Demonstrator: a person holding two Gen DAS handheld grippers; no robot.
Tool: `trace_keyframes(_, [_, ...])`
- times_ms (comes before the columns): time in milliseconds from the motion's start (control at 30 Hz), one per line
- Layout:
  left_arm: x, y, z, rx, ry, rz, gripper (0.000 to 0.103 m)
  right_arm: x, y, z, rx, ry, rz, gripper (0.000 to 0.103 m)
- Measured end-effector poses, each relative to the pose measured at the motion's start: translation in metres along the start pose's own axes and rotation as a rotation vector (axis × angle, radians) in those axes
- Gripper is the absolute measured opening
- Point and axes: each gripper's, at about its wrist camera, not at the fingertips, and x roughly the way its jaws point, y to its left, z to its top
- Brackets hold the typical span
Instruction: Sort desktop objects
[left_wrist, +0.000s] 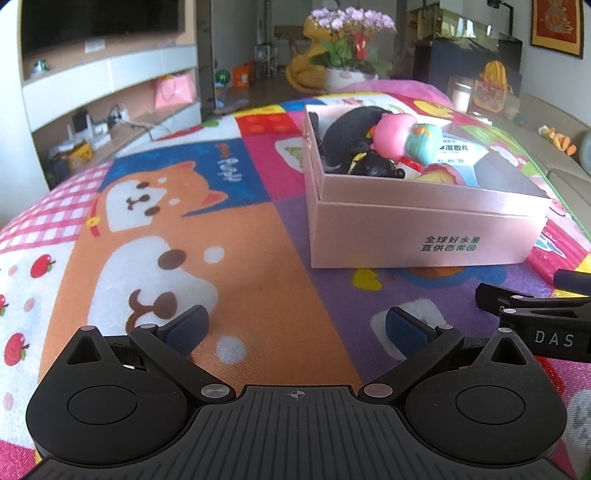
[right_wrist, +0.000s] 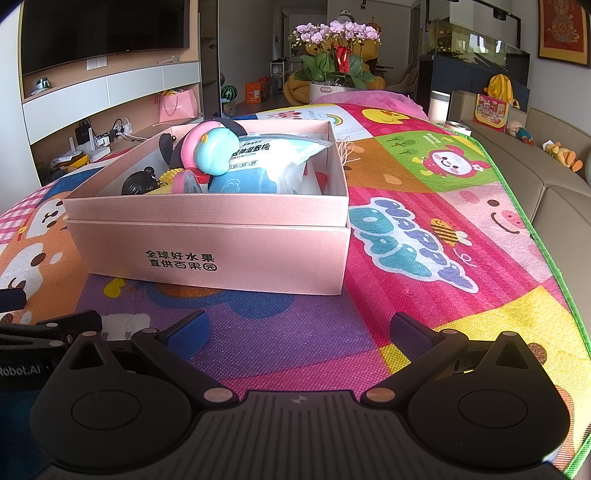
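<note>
2 low views toward box (left_wrist: 424, 221)

Both grippers sat low and level, side by side, pointing toward 12 o'clock. The left gripper (left_wrist: 297, 328) had its blue-padded fingers spread wide, nothing between them. Same for the right gripper (right_wrist: 297, 330), jaws wide apart and empty, parked at the left one's 3 o'clock.
</note>
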Motion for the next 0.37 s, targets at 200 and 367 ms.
trace_keyframes(200, [-0.0033,-0.0021,-0.0033,-0.012,0.001,0.012,0.103,0.0,0.0002,0.0,0.0,0.0,0.0,0.103])
trace_keyframes(367, [-0.0054,0.0012,-0.0033,-0.02,-0.001,-0.007,0.103,0.0,0.0001,-0.0001,0.0,0.0,0.0,0.103])
